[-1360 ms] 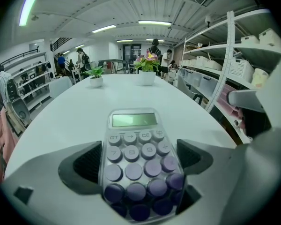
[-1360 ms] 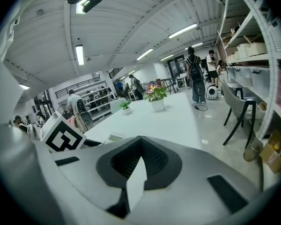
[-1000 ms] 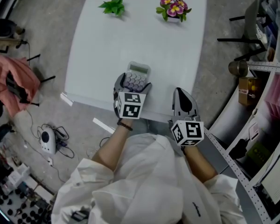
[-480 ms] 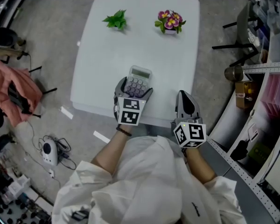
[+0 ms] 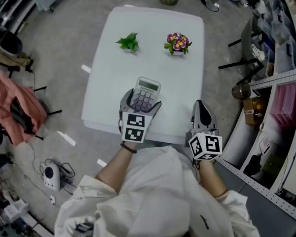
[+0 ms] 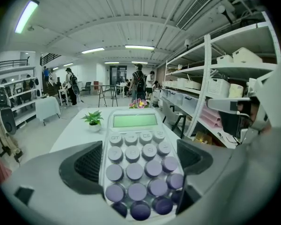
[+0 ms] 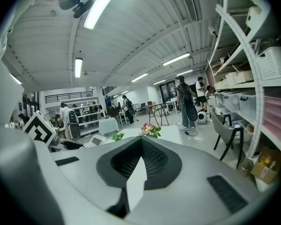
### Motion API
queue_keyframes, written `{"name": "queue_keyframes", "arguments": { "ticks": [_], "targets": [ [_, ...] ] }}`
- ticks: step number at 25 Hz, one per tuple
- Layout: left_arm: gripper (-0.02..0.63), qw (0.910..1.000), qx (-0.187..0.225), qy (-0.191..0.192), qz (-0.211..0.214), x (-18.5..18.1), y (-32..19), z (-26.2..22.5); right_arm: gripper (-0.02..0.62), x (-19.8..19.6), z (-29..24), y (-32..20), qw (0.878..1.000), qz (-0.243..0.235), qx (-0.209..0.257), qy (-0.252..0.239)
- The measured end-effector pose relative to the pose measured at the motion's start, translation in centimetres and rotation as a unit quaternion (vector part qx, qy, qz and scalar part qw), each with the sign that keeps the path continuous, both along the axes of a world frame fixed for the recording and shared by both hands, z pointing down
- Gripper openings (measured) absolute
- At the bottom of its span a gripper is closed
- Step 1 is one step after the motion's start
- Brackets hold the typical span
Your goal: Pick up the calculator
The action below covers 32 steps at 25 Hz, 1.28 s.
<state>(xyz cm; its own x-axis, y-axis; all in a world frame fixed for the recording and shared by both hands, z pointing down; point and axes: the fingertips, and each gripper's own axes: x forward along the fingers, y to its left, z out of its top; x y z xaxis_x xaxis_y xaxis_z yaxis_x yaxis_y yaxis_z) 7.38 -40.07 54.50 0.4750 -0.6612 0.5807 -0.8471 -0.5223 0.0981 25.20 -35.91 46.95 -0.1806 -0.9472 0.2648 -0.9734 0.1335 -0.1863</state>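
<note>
Calculator (image 5: pixel 146 93), centre of the head view: slim rectangular pale casing, round matt purple-grey keys, green display. Its long axis runs up the frame, display end pointing away from the person toward the leafy green plant (image 5: pixel 129 42) and pink-flowered pot (image 5: pixel 177 43) on the smooth white bench (image 5: pixel 187 83). Left claw (image 5: pixel 141 100) clamps the keyed end by both long sides. Right claw (image 5: pixel 201 113), lower right, is closed and empty.

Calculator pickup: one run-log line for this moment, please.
left tool: shut on calculator | right tool: shut, empty | calculator: held over table
</note>
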Motion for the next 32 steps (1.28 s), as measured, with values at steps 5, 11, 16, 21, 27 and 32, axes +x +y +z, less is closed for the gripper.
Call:
{"name": "queue_keyframes", "arguments": {
  "ticks": [5, 11, 16, 21, 27, 32],
  "targets": [
    [0.489, 0.9989, 0.044, 0.013, 0.007, -0.7, 0.0, -5.0, 0.018, 1.2, -2.8, 1.0, 0.999, 0.023, 0.026, 0.001],
    [0.489, 0.9945, 0.098, 0.033, 0.016, -1.1, -0.2, -9.9, 0.017, 2.4, -5.4, 1.6, 0.997, 0.049, 0.055, 0.007],
    [0.489, 0.9867, 0.151, 0.059, 0.004, -1.8, -0.3, -14.1, 0.017, 3.4, -7.6, 2.5, 0.995, 0.062, 0.078, 0.015],
    [0.489, 0.9772, 0.2, 0.067, -0.023, -3.9, -0.2, -17.1, 0.017, 3.8, -9.3, 2.9, 0.992, 0.064, 0.097, 0.039],
    [0.489, 0.9772, 0.202, 0.058, -0.027, -5.7, 0.2, -17.7, 0.017, 4.2, -10.2, 2.9, 0.991, 0.068, 0.108, 0.035],
    [0.489, 0.9758, 0.208, 0.059, -0.032, -6.5, 0.4, -17.6, 0.017, 4.7, -10.8, 2.8, 0.99, 0.075, 0.116, 0.028]
  ]
}}
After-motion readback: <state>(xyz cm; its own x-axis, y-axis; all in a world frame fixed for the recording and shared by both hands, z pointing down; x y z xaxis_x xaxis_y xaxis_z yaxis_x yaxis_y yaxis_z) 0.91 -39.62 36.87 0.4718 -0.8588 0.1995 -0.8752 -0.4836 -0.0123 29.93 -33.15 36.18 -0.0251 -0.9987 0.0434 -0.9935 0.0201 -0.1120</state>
